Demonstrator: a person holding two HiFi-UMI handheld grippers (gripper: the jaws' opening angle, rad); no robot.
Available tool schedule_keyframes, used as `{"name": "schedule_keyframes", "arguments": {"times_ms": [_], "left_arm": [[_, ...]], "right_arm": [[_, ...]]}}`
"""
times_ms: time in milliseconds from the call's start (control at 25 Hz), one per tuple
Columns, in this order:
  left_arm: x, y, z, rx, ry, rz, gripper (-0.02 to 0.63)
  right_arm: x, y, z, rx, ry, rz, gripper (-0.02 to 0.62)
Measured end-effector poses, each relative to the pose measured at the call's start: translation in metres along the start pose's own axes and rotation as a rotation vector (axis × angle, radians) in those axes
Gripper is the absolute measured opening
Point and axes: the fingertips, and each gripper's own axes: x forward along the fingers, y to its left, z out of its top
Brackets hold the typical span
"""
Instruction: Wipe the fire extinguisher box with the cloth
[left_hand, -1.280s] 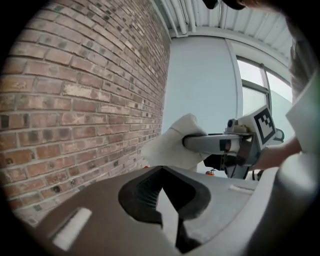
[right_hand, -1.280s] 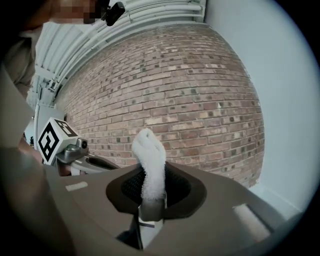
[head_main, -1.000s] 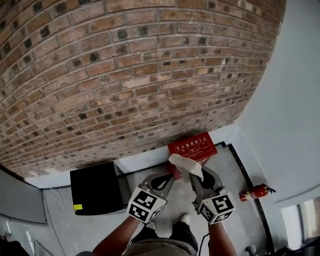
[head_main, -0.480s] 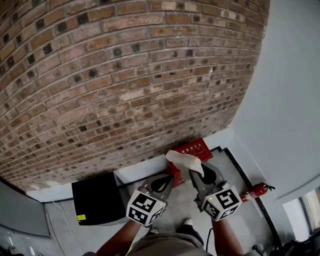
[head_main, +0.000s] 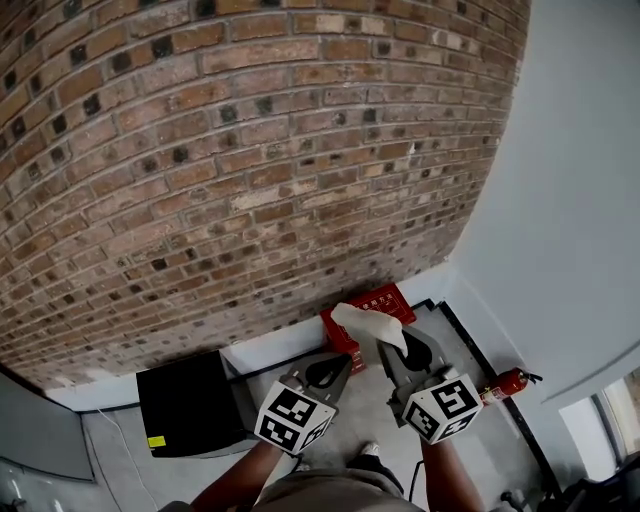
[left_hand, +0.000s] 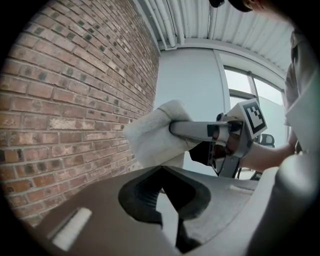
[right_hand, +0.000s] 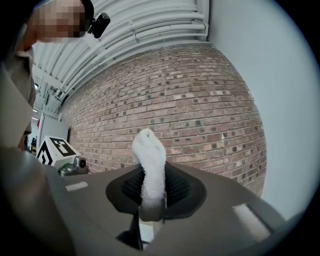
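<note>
The red fire extinguisher box (head_main: 372, 301) lies on the floor against the foot of the brick wall. A white cloth (head_main: 369, 326) hangs in front of it, overlapping its near edge in the head view. My right gripper (head_main: 392, 345) is shut on the cloth (right_hand: 150, 159), which sticks up from between its jaws (right_hand: 150, 202). My left gripper (head_main: 338, 364) is held just left of it, shut with nothing in it. In the left gripper view my left gripper (left_hand: 162, 174) looks past the cloth (left_hand: 152, 136) and the right gripper (left_hand: 196, 129) toward the wall.
A black box (head_main: 186, 403) stands on the floor at the left by the wall. A red fire extinguisher (head_main: 506, 383) lies on the floor at the right, near the grey side wall (head_main: 570, 200). The brick wall (head_main: 250, 150) fills the view ahead.
The head view has tilted up, so more wall shows and the box sits a little further left. Both grippers and the cloth keep the same hold and spacing.
</note>
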Motion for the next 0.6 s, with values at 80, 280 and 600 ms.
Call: {"name": "schedule_keyframes", "arguments": {"times_ms": [80, 280, 600], "left_arm": [[0.0012, -0.0011, -0.0001, 0.003, 0.003, -0.007, 0.000], [0.0038, -0.0028, 0.0004, 0.004, 0.006, -0.023, 0.000], [0.0089, -0.0081, 0.0027, 0.004, 0.010, -0.039, 0.000]], "right_arm": [[-0.0003, -0.0004, 0.0004, 0.002, 0.002, -0.003, 0.080], [-0.0024, -0.0021, 0.0018, 0.004, -0.009, -0.017, 0.080], [-0.0064, -0.0054, 0.0022, 0.009, -0.006, -0.024, 0.080]]}}
